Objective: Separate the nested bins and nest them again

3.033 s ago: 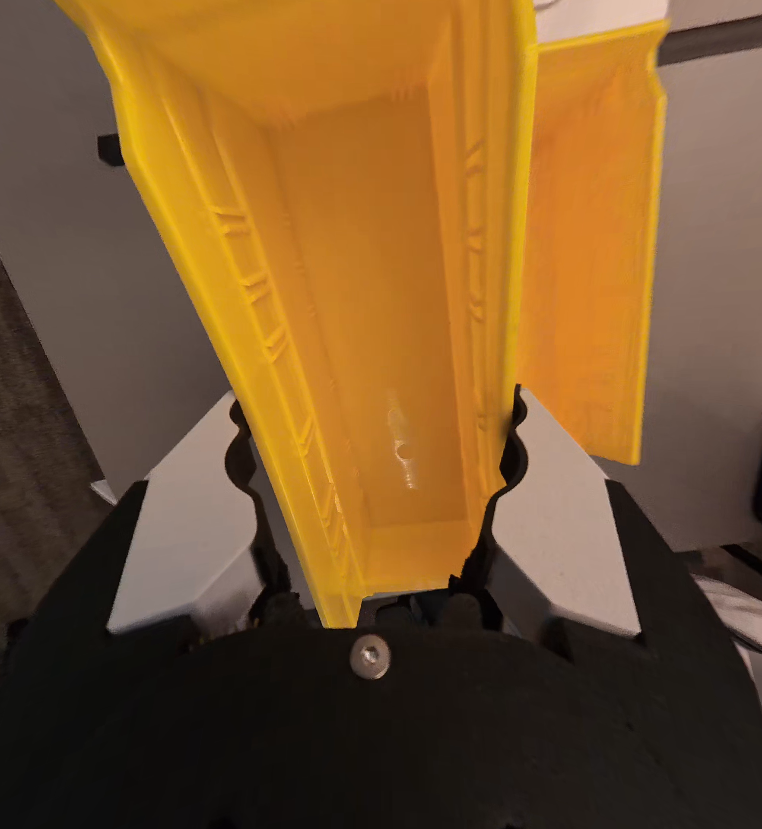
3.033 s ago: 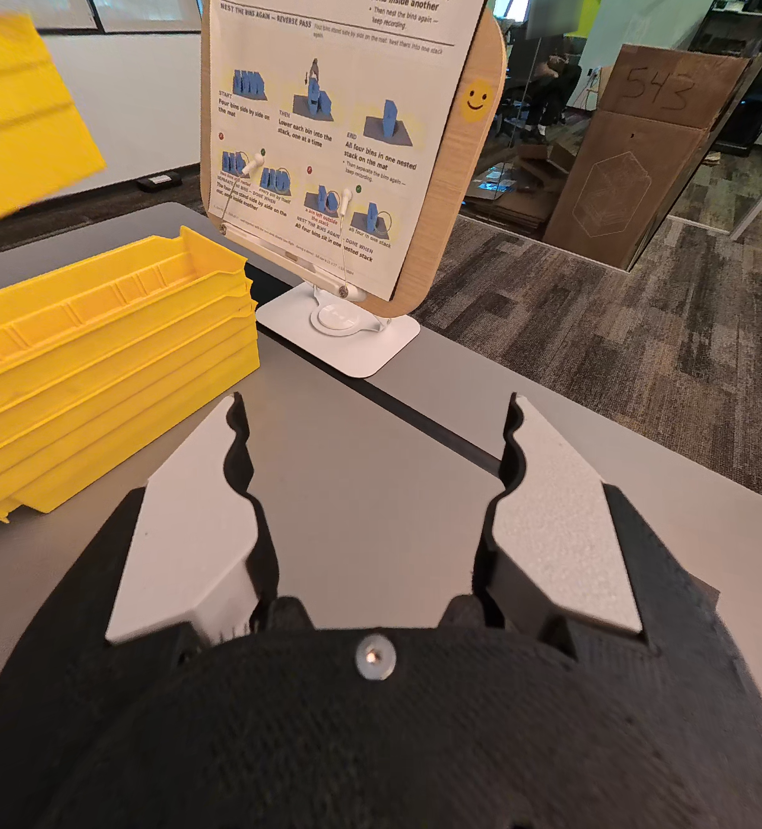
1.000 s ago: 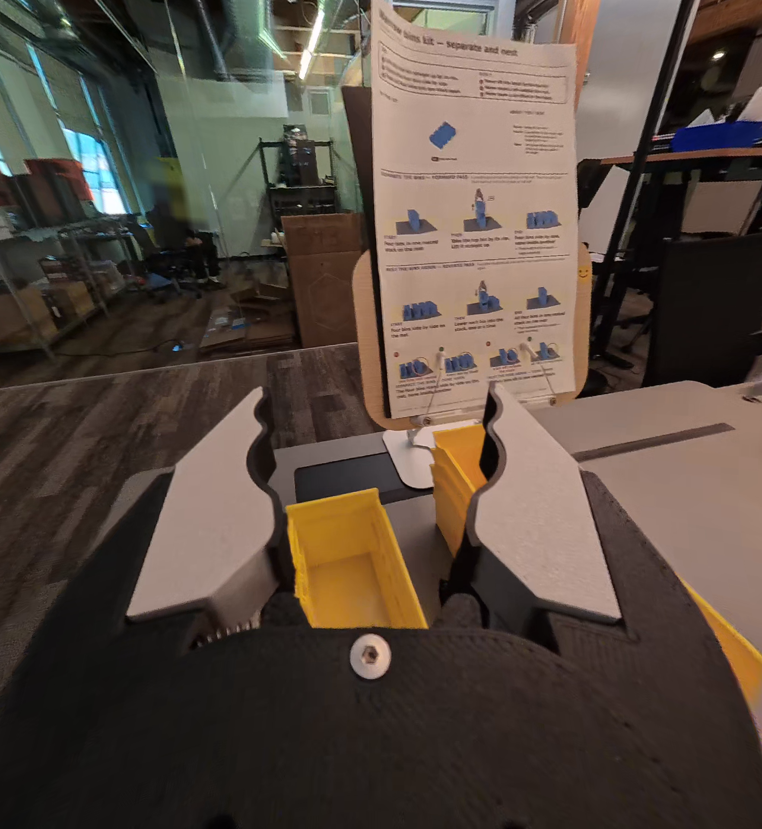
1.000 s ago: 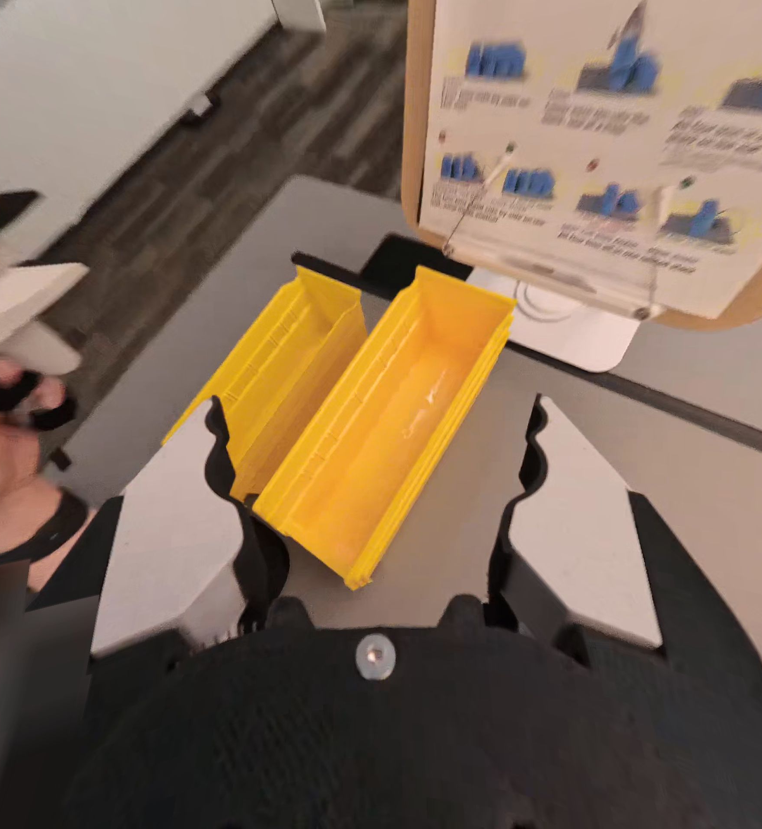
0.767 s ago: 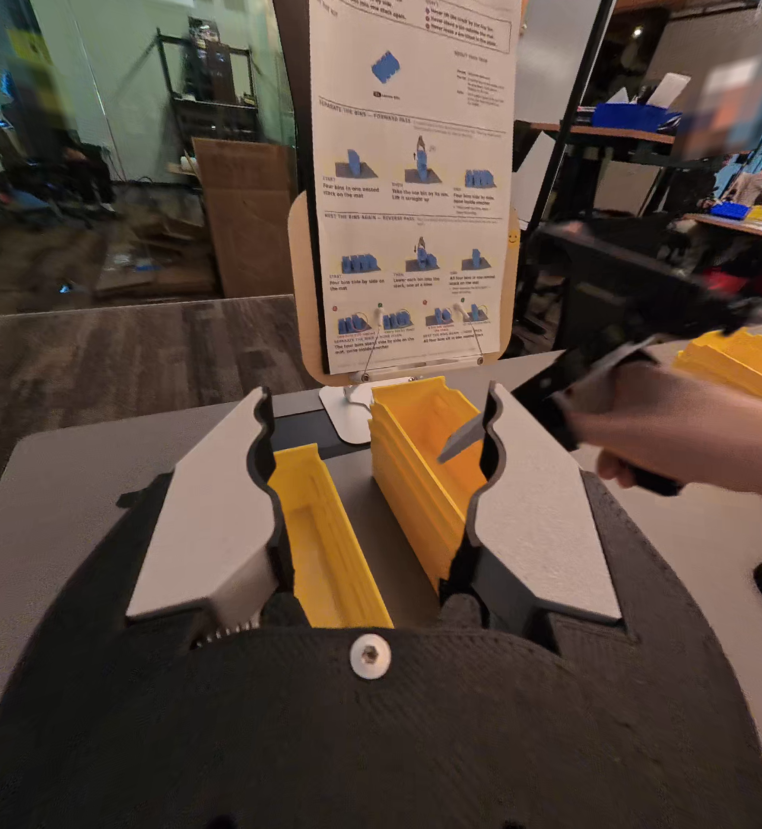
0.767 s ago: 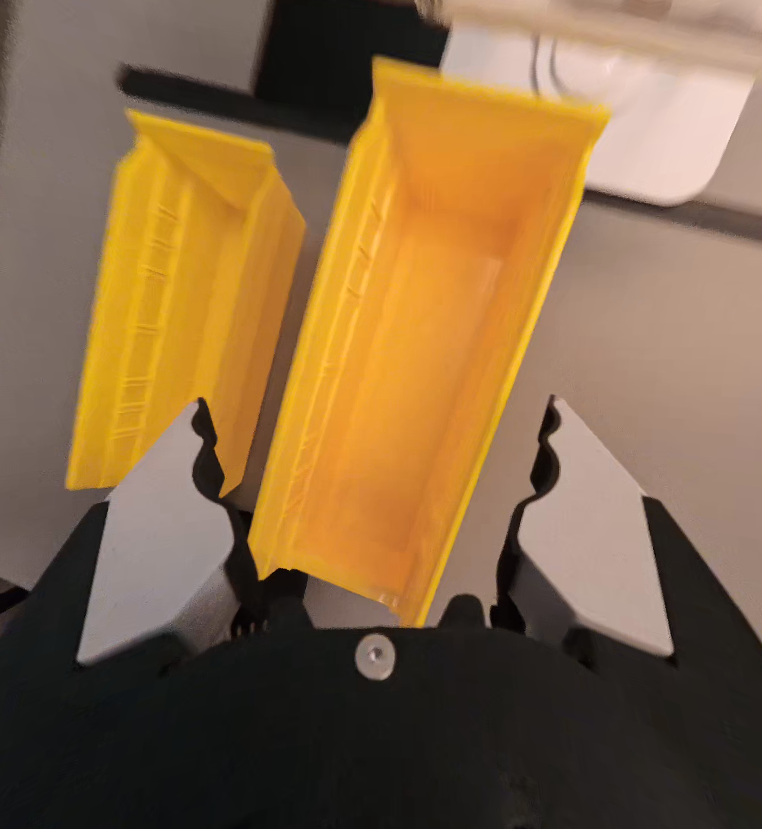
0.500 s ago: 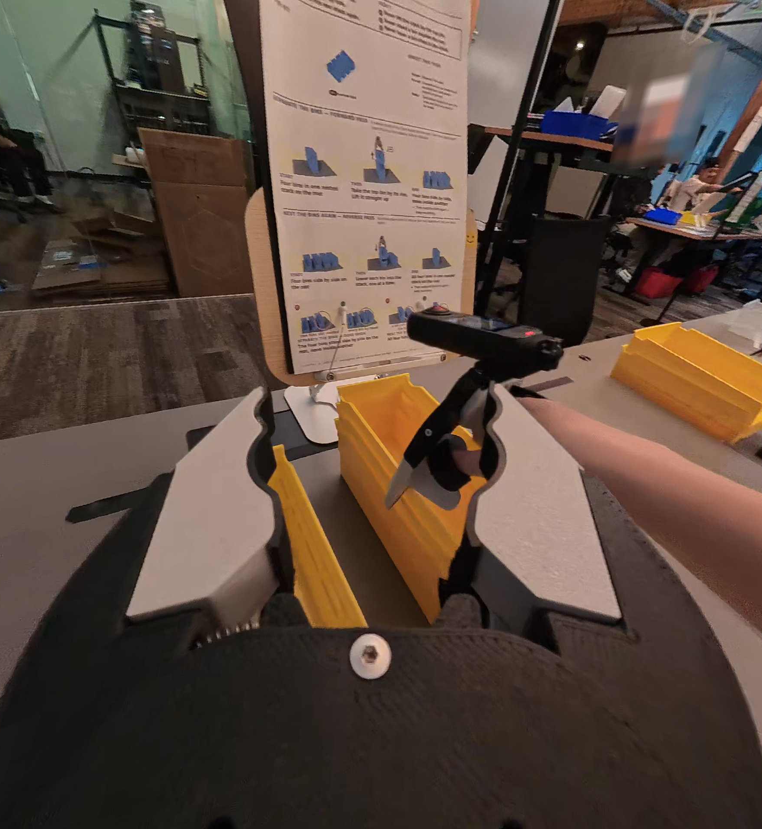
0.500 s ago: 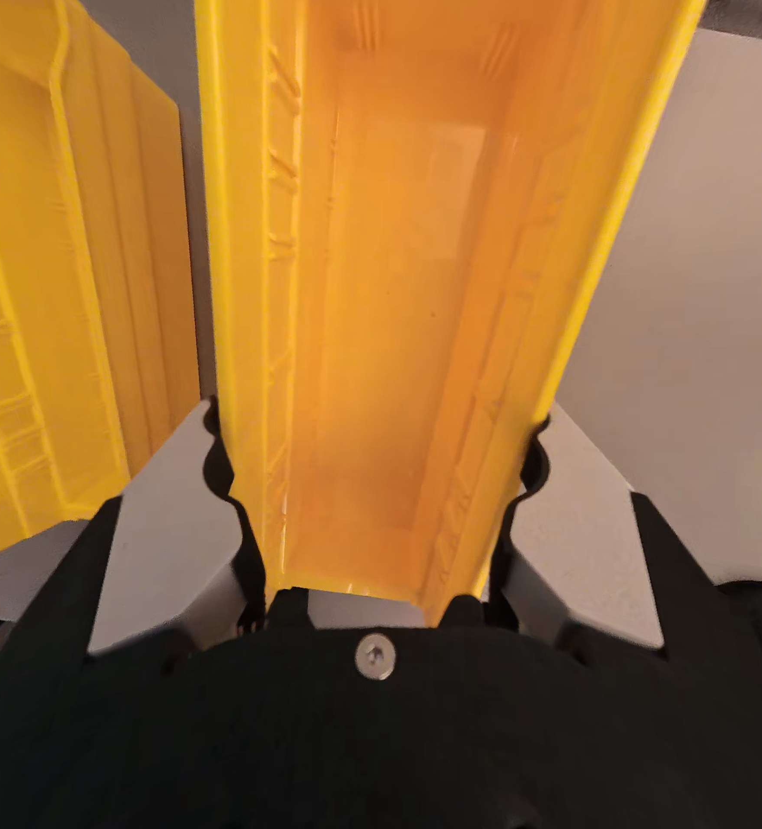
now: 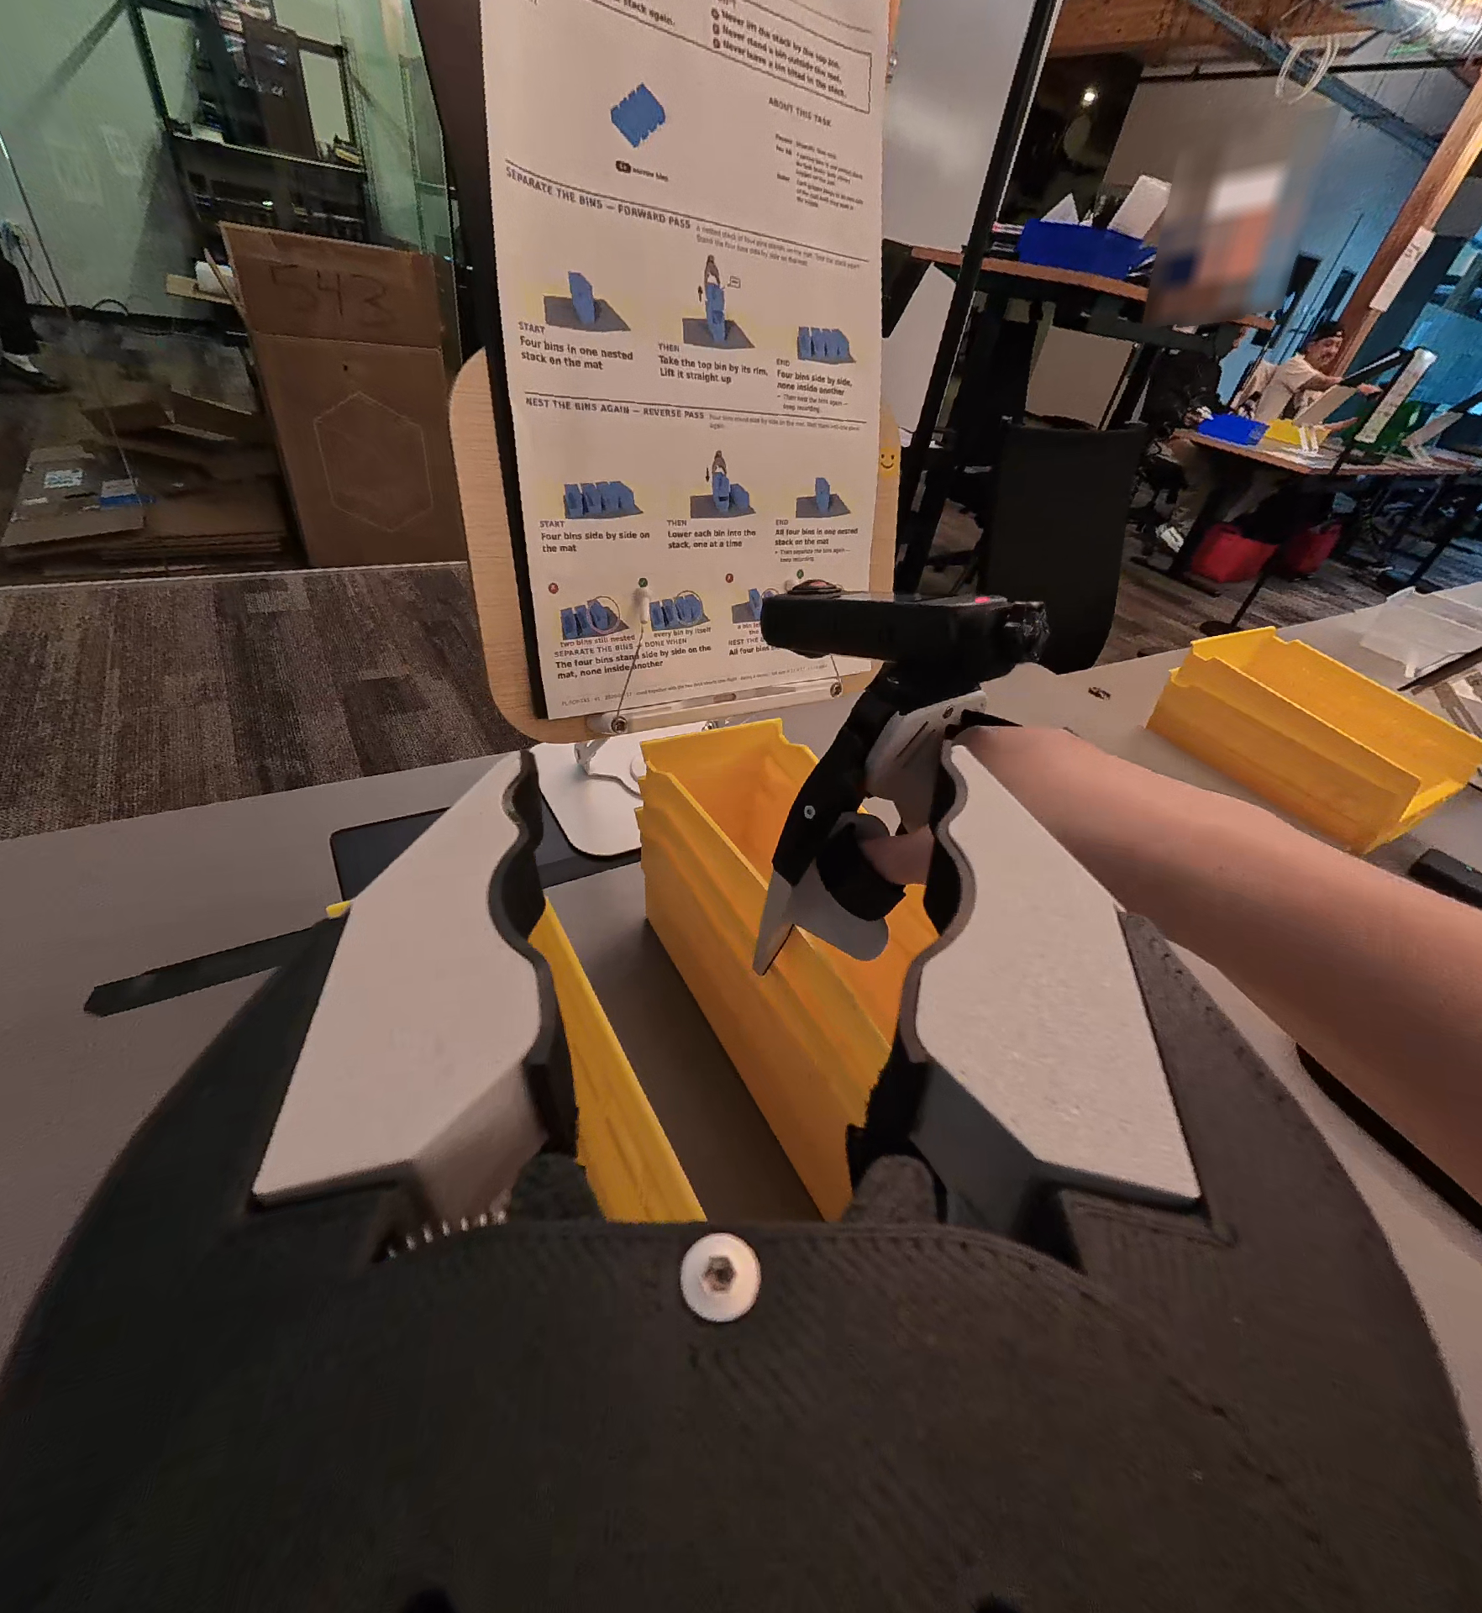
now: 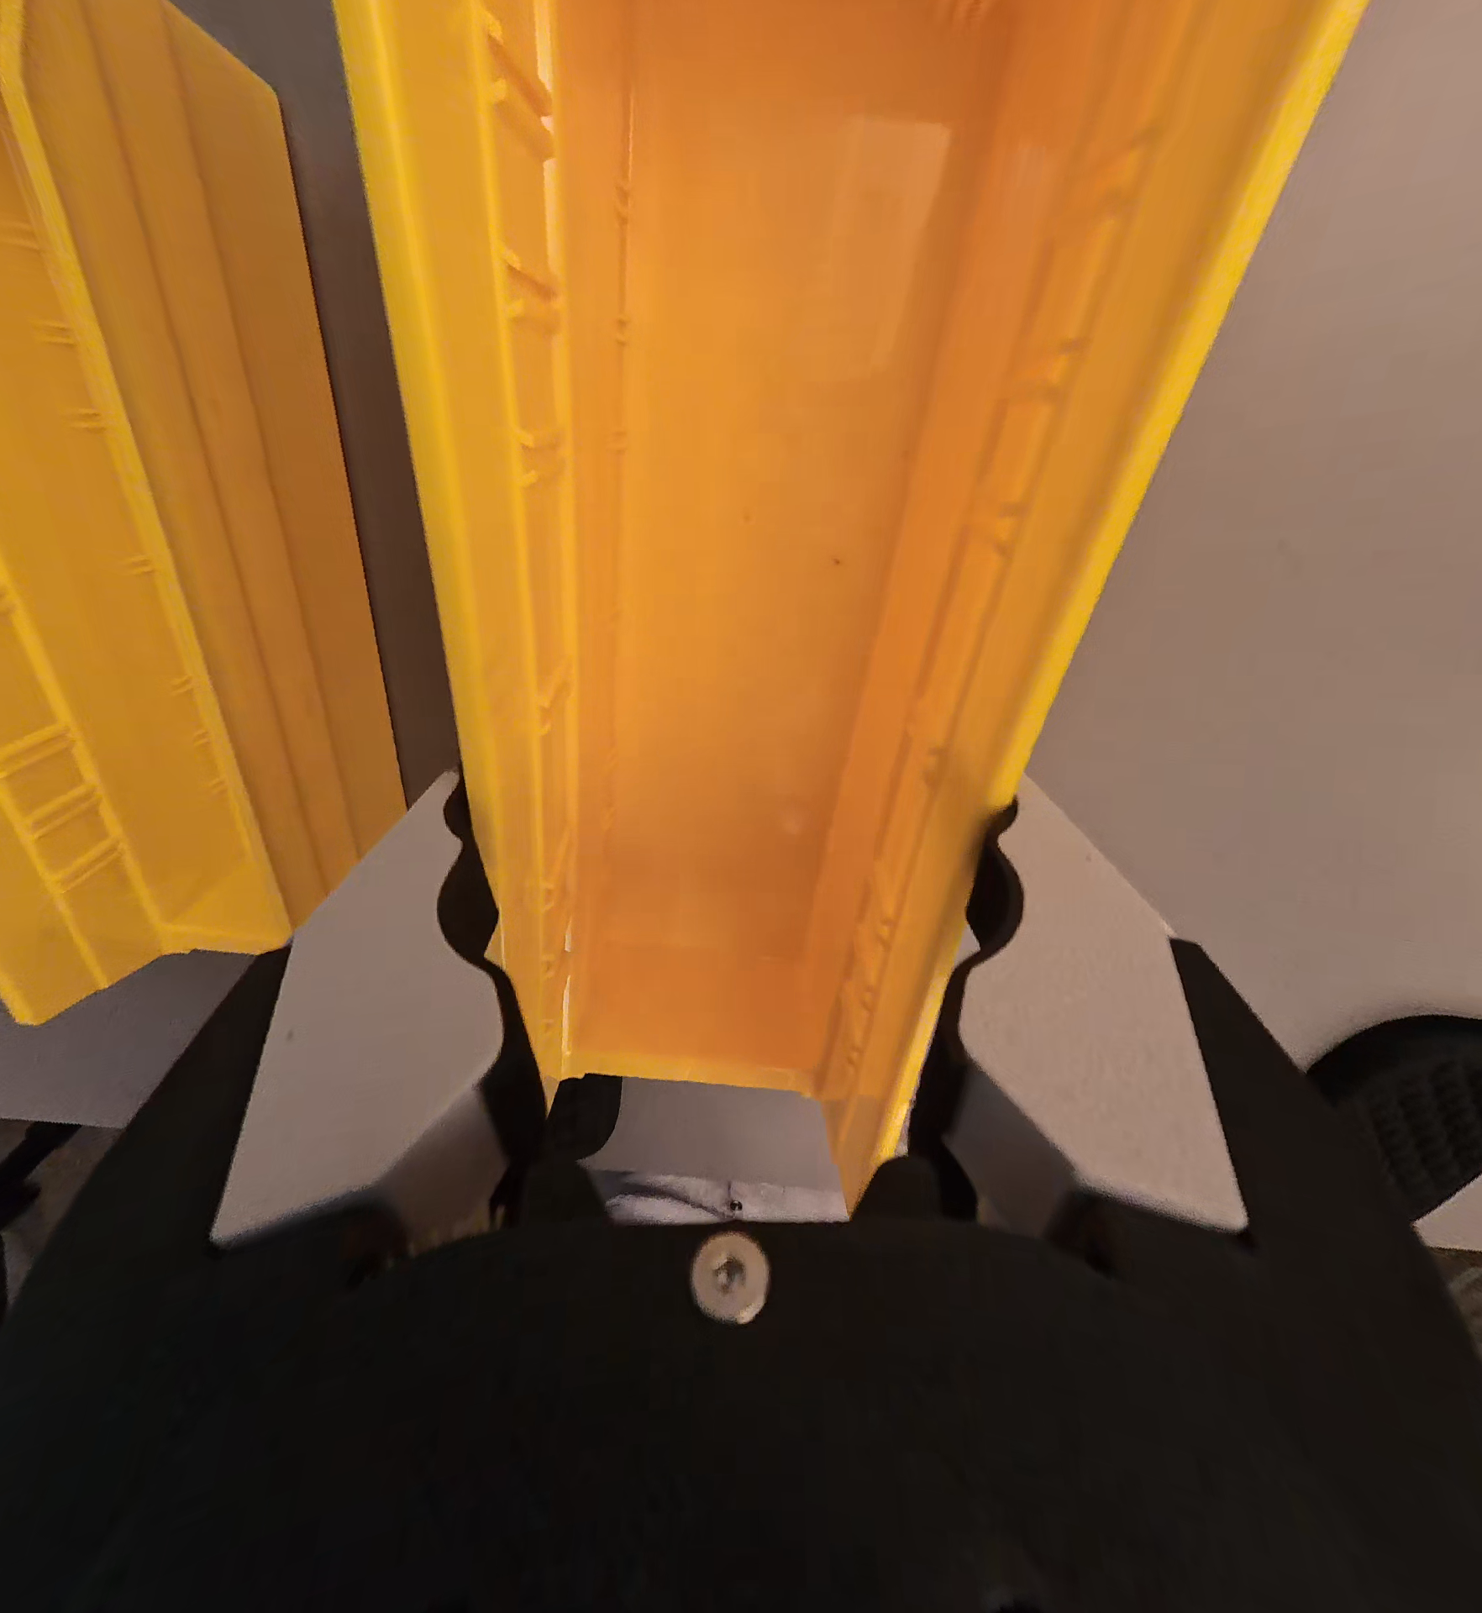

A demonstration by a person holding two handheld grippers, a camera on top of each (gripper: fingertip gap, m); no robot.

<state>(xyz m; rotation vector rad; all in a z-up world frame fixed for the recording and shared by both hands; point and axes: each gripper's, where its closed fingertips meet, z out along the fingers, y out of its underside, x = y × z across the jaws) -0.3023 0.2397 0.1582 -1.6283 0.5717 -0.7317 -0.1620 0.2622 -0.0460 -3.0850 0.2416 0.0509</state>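
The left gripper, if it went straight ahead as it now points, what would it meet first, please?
Probably the right gripper, reaching into the nested bins just ahead of the left gripper; the instruction board stands farther back. Depth is hard to judge.

Tally, all places read from the instruction board (image 9: 685,349); one board.

Yellow bins:
- One loose bin (image 9: 607,1100), in front of the board, to its left.
- One nested stack (image 9: 720,882), straight in front of the board. I count three stepped rims on it.
- One further stack (image 9: 1296,751), well to the board's right. Layers too small to count.

Grippers: two, my left gripper (image 9: 735,768) and my right gripper (image 10: 729,794).

Standing cardboard box (image 9: 353,393): one, behind the board to its left.

Blue bins (image 9: 1078,244): two that I can make out, far behind the board to its right.
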